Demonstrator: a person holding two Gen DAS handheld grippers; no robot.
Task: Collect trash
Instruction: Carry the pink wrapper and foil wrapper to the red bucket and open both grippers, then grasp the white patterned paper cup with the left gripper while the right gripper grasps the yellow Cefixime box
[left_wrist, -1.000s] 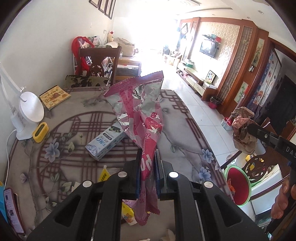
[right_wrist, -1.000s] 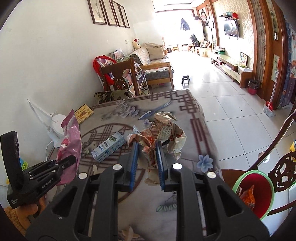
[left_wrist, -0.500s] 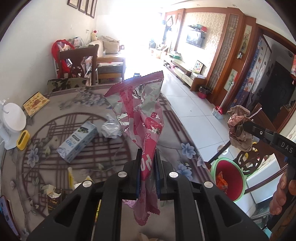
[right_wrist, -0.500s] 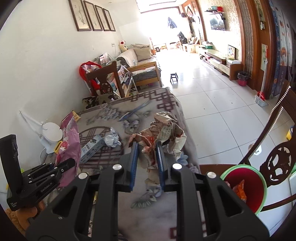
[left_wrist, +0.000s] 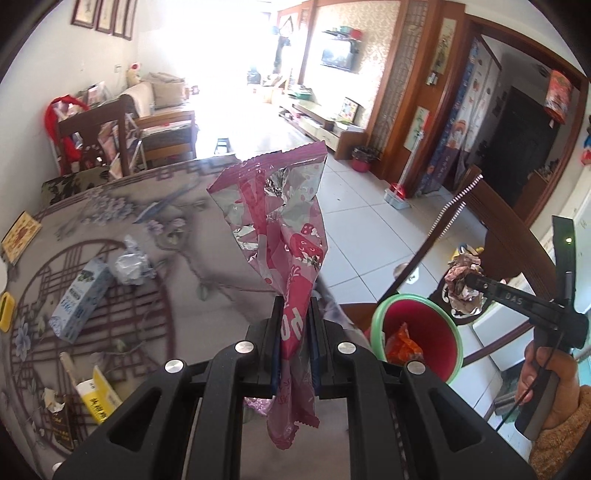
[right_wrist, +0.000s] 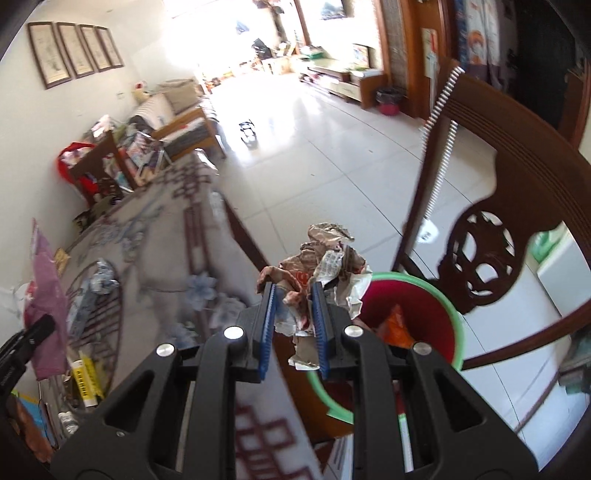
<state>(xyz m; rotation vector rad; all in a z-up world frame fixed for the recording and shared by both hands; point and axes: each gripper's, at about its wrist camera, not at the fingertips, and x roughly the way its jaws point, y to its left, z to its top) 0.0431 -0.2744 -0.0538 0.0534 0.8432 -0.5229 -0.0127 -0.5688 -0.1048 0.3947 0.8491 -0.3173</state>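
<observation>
My left gripper (left_wrist: 294, 314) is shut on a pink and silver snack wrapper (left_wrist: 280, 225) that stands up above the table's right edge. My right gripper (right_wrist: 293, 297) is shut on a crumpled wad of printed paper (right_wrist: 325, 266) held just over the near rim of the red bin with a green rim (right_wrist: 439, 310). The left wrist view shows the same bin (left_wrist: 417, 332) beside the table, with an orange wrapper inside, and the right gripper (left_wrist: 467, 280) with its paper wad above the bin's right side.
A white and blue carton (left_wrist: 79, 295), a crumpled foil ball (left_wrist: 131, 264), a yellow box (left_wrist: 98, 397) and other scraps lie on the patterned tablecloth (left_wrist: 184, 295). A dark wooden chair (right_wrist: 491, 229) curves around the bin. A tiled floor lies beyond.
Both grippers have swung right, off the table toward the bin, each keeping its load. The right gripper has dropped and now holds the paper wad at the bin's rim.
</observation>
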